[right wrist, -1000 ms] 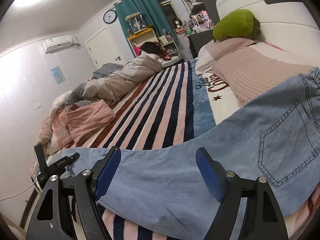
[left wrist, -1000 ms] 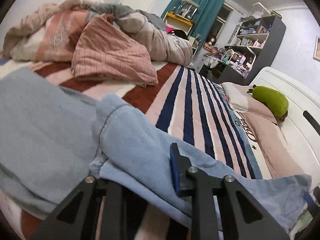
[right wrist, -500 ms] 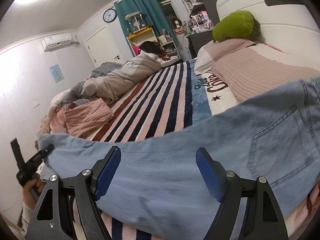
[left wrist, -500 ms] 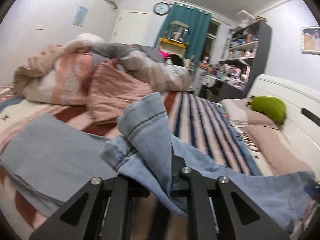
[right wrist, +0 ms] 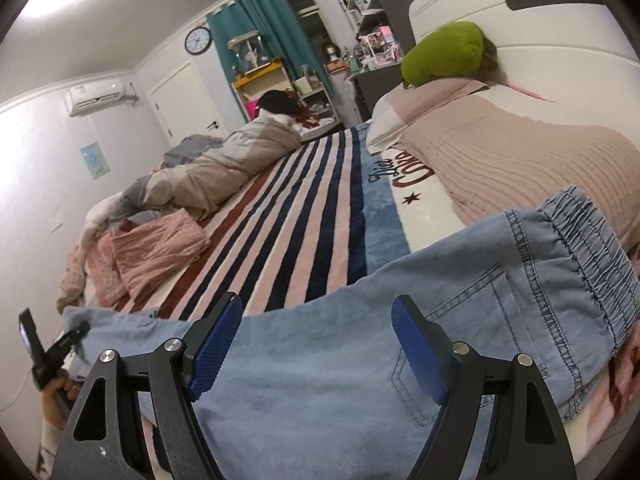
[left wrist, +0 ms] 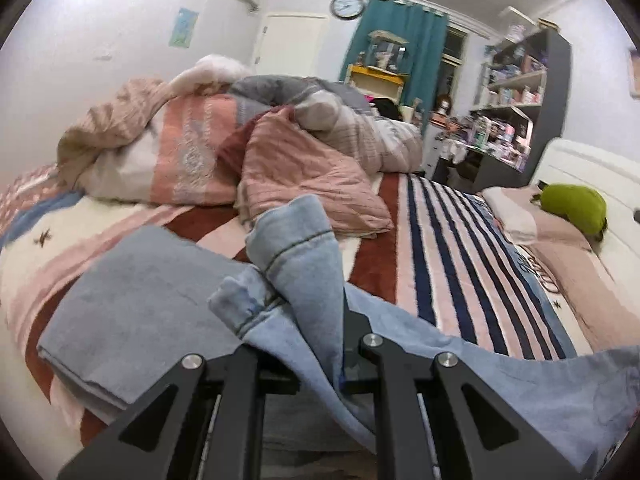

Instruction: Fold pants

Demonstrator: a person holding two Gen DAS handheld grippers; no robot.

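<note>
Holding: left claw (left wrist: pixel 320 364) clamped tight on the hem end of the pants (right wrist: pixel 320 372), leg cuff (left wrist: pixel 296 240) standing up above the closed jaws.
Waiting: right claw (right wrist: pixel 316 344) spread wide, gripping nothing, blue pads (right wrist: pixel 212 352) hovering just over the seat of the denim near the back pocket (right wrist: pixel 480 320).
Where the pants are: stretched along the near edge of the bed (right wrist: pixel 304 220), waistband (right wrist: pixel 588 248) at the right end, hems at the left.
Key relation: long axis runs claw to claw, left to right; the waistband lies right of the right claw, so my read is the hem travels rightward along that axis to meet it, and the left arm owns that carry.
Change since a second ago: the hem lay low on the bed, now it's up in the air and the left view has tipped upward.
Nearby: folded grey garment (left wrist: pixel 132 304) just left of the hem.
</note>
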